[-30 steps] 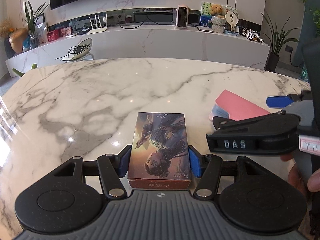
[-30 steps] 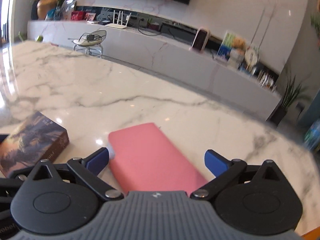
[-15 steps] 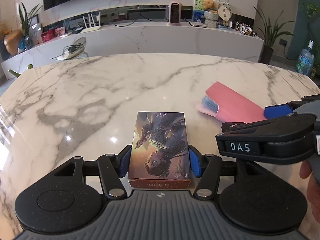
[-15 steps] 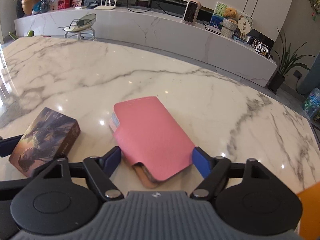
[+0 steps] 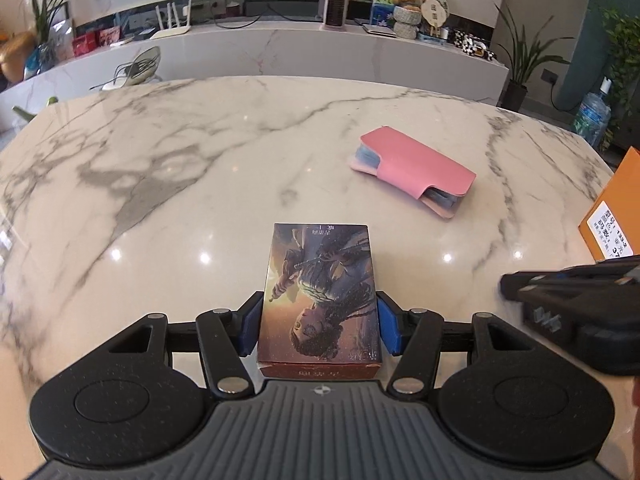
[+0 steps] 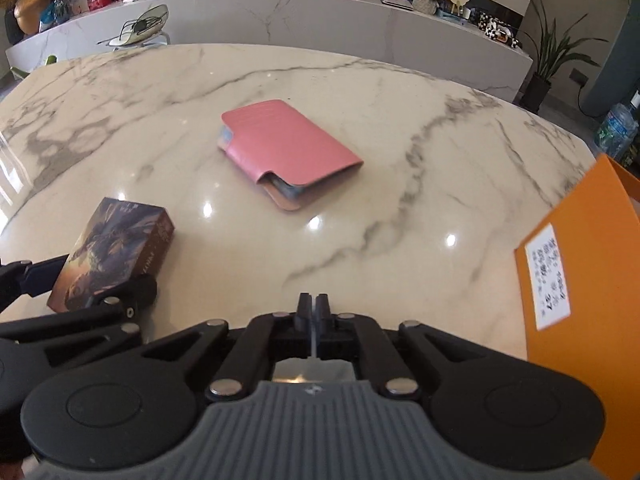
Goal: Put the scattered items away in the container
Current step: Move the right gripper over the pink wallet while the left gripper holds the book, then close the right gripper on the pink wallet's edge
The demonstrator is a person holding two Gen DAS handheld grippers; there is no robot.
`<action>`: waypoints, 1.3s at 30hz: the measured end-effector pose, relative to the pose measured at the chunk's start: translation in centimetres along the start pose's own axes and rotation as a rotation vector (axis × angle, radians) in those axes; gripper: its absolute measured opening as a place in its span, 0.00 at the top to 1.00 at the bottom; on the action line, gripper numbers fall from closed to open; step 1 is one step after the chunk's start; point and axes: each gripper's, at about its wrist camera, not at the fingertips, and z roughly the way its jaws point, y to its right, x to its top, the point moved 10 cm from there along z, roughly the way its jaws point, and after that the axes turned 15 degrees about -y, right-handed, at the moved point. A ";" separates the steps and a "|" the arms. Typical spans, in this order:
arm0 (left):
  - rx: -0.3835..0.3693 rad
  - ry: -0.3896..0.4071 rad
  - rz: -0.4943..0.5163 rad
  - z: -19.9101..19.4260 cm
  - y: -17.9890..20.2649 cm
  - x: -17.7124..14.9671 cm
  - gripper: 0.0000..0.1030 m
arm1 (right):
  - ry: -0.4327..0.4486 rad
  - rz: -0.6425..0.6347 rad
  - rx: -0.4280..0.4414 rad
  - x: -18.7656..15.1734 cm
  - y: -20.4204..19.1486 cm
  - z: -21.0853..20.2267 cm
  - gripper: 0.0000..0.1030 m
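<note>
My left gripper (image 5: 319, 326) is shut on an illustrated card box (image 5: 320, 294), its blue pads against the box's two long sides, on the marble table. The box also shows at the left of the right wrist view (image 6: 114, 252). A pink wallet (image 5: 416, 170) lies flat on the table beyond it, also in the right wrist view (image 6: 288, 152). My right gripper (image 6: 313, 312) is shut and empty, well back from the wallet. An orange box (image 6: 580, 280) stands at the right table edge, also in the left wrist view (image 5: 612, 216).
The white marble table (image 5: 180, 168) is round-edged. Behind it runs a long marble counter (image 5: 280, 52) with a router, heater, plush toys and plants. A water bottle (image 5: 594, 116) stands on the floor at the right.
My right gripper has pulled back from around the pink wallet and closed empty. The wallet stays on the table. My left gripper keeps its hold on the card box.
</note>
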 end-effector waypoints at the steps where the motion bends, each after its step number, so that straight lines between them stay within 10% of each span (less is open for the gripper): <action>1: -0.003 -0.002 -0.011 -0.1 -0.1 0.0 0.36 | 0.011 0.009 -0.001 0.0 0.4 -0.4 0.90; 7: -0.018 -0.003 -0.061 0.2 -1.2 1.0 0.36 | 0.123 0.001 -0.002 3.1 1.0 -1.8 0.29; 13: -0.013 0.006 -0.069 1.3 -1.8 2.9 0.36 | 0.197 -0.147 -0.018 7.0 -0.4 0.1 0.11; 30: 0.025 0.063 -0.003 3.0 -2.1 5.8 0.35 | 0.173 -0.119 0.142 12.5 -1.7 6.5 0.00; 39: 0.056 0.053 0.034 2.7 -1.4 4.7 0.35 | 0.109 -0.097 0.124 10.5 -2.5 5.7 0.10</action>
